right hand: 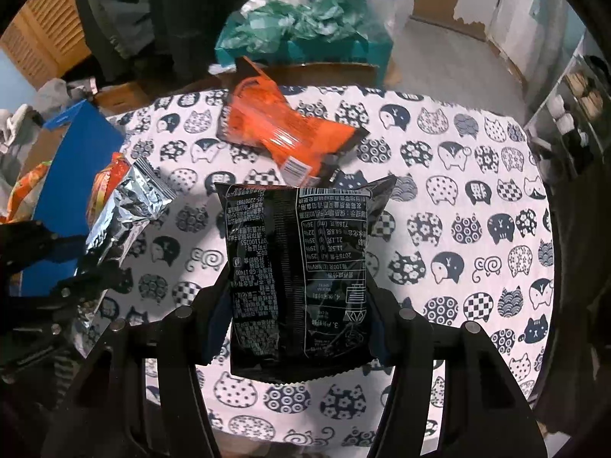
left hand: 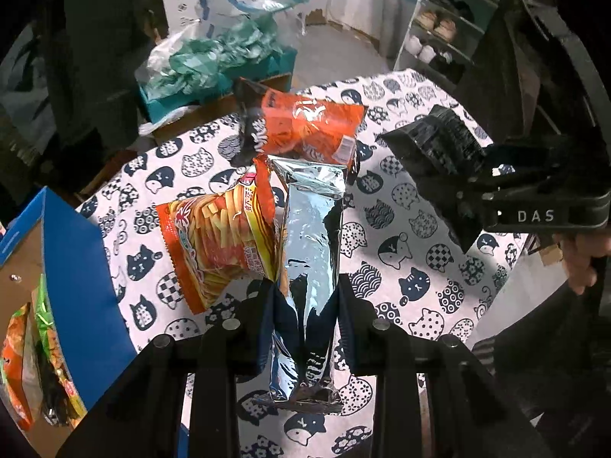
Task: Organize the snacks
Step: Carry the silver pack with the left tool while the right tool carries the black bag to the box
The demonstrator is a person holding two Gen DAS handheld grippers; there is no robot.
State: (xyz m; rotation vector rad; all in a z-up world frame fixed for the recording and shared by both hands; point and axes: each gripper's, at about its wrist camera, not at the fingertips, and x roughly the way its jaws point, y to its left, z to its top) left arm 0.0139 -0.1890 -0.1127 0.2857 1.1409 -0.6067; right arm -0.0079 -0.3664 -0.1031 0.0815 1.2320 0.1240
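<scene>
My left gripper (left hand: 305,294) is shut on a fries snack packet (left hand: 311,267), silver back toward the camera, its orange front (left hand: 217,240) folded out left, held above the cat-print table (left hand: 420,267). My right gripper (right hand: 298,297) is shut on a black snack packet (right hand: 301,267), held above the table; it also shows in the left wrist view (left hand: 435,145). An orange and black snack packet (left hand: 305,126) lies on the table at the far side, also in the right wrist view (right hand: 282,129). The left gripper's packet shows at the left of the right wrist view (right hand: 122,206).
A blue cardboard box (left hand: 76,267) with several snack packets (left hand: 42,343) inside stands at the table's left edge, also in the right wrist view (right hand: 72,168). Beyond the table are boxes with teal bags (left hand: 214,57) and a shoe shelf (left hand: 439,30).
</scene>
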